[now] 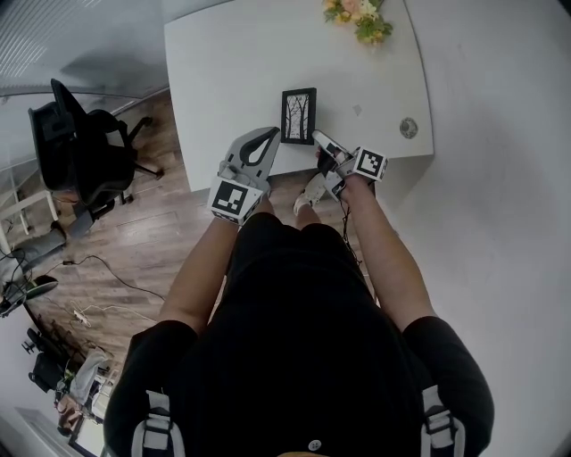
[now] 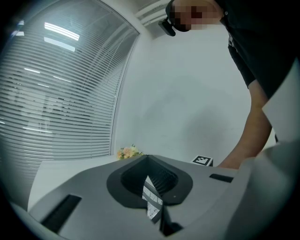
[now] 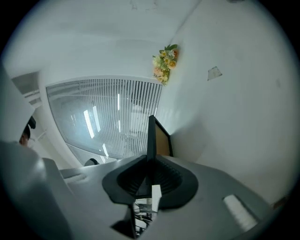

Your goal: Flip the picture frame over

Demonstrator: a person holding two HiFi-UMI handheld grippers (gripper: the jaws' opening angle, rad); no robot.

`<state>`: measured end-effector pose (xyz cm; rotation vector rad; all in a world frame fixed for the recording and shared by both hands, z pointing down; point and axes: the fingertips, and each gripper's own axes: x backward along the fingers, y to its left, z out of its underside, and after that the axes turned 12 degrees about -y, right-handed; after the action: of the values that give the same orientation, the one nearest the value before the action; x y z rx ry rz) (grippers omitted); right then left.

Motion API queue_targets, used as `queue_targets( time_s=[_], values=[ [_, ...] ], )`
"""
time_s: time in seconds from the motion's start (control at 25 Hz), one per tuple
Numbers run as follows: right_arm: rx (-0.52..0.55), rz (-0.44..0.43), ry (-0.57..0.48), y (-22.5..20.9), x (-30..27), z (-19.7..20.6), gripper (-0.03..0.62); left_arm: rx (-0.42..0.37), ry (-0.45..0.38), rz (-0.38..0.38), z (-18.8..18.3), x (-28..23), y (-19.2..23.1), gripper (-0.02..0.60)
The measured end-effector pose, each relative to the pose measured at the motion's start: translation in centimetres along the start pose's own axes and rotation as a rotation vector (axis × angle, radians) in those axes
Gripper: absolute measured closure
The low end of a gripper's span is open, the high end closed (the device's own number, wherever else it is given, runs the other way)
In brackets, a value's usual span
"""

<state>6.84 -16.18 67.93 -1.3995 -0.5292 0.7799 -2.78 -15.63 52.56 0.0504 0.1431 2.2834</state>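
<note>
A black picture frame [image 1: 299, 114] with a tree print facing up is at the near edge of the white table [image 1: 223, 71]. My right gripper [image 1: 316, 136] is shut on its near right corner. In the right gripper view the frame [image 3: 151, 133] stands edge-on out of the right gripper [image 3: 150, 157], with its brown back turned toward the table top and a shadow under it. My left gripper [image 1: 270, 134] hovers just left of the frame, apart from it. In the left gripper view my left gripper [image 2: 146, 158] has its jaws together with nothing between them.
A bunch of flowers [image 1: 359, 18] lies at the table's far edge. A round grommet [image 1: 409, 128] and a small scrap [image 1: 357, 111] are right of the frame. A black office chair [image 1: 85, 152] stands on the wooden floor to the left. The person stands at the table's near edge.
</note>
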Motion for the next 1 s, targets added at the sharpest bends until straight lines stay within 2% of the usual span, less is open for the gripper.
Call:
queue_targets(
  time_s=[0.16,0.36,0.52,0.8,1.0],
  values=[
    [0.118,0.069,0.037,-0.9,0.3,0.0,0.537,0.000,-0.001,-0.008,0.6,0.4,-0.3,0.577],
    [0.355,0.194,0.089,-2.5,0.6,-0.4,0.461,-0.003,-0.005,-0.016,0.7,0.6,-0.4,0.577],
    [0.510,0.255,0.130,-3.7,1.0,-0.7,0.441,-0.006,0.007,-0.018,0.8,0.5,-0.6,0.577],
    [0.675,0.249,0.197,-2.8,0.0,-1.0,0.441,-0.013,0.031,-0.023,0.8,-0.1,0.2,0.577],
    [0.755,0.234,0.187,-1.5,-0.3,-2.2,0.441,-0.019,0.010,-0.024,0.1,-1.3,0.3,0.577]
  ],
)
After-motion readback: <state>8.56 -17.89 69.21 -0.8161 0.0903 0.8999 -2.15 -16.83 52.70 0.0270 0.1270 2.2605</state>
